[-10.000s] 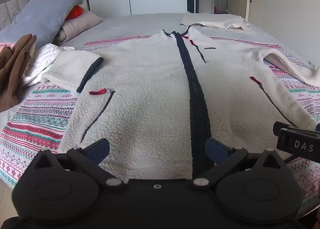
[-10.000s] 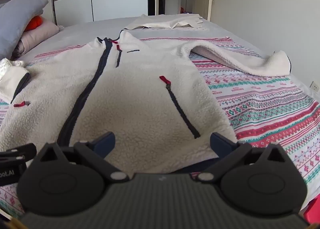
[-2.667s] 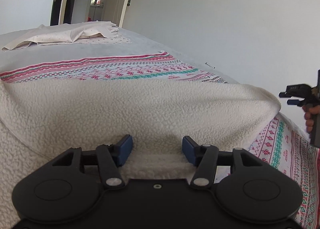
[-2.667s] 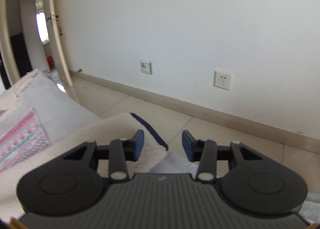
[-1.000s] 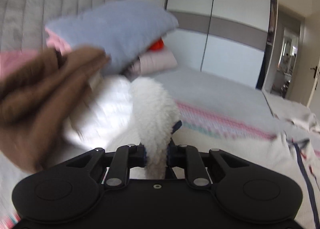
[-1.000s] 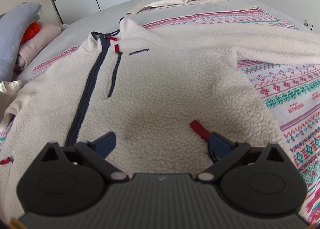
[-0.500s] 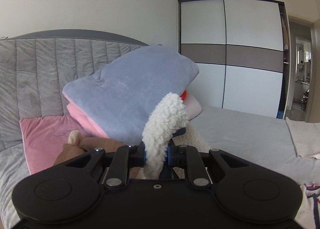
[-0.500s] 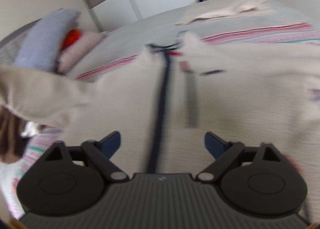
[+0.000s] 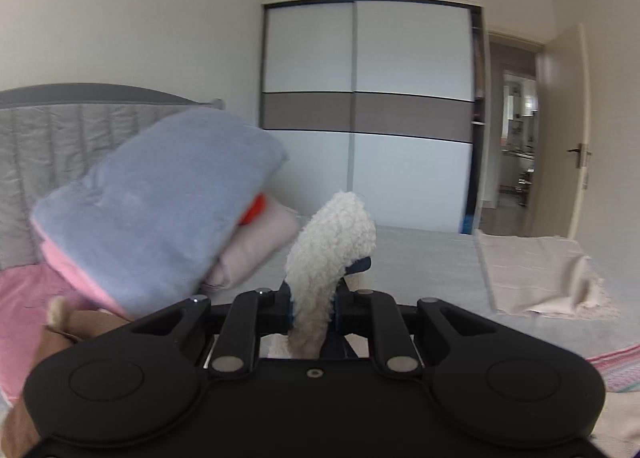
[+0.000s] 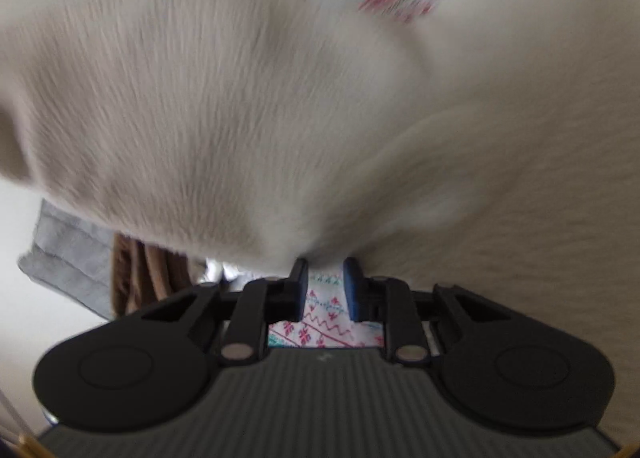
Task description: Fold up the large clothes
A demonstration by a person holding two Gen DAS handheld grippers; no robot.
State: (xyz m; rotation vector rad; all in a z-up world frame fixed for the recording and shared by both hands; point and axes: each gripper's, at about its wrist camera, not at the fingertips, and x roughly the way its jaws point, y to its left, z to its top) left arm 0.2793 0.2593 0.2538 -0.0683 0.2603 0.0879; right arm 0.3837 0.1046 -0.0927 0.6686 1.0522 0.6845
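Note:
The white fleece jacket's sleeve cuff (image 9: pixel 332 246) is pinched in my left gripper (image 9: pixel 313 304), which is shut on it and holds it lifted above the bed, pointing at the headboard end. In the right wrist view the fleece (image 10: pixel 280 98) fills most of the frame, blurred by motion. My right gripper (image 10: pixel 325 278) has its jaws close together at the fold where the sleeve meets the jacket body; the fleece seems pinched at the fingertips, but the blur hides the contact.
A stack of blue, pink and cream pillows (image 9: pixel 160 202) lies at the head of the bed. A brown garment (image 10: pixel 140 270) lies beside them. A beige cloth (image 9: pixel 536 274) lies at the far right. The patterned bed cover (image 10: pixel 320 322) shows under the right gripper.
My left gripper has swung right with the lifted sleeve cuff. My right gripper went from wide open over the jacket to nearly closed at the sleeve's base.

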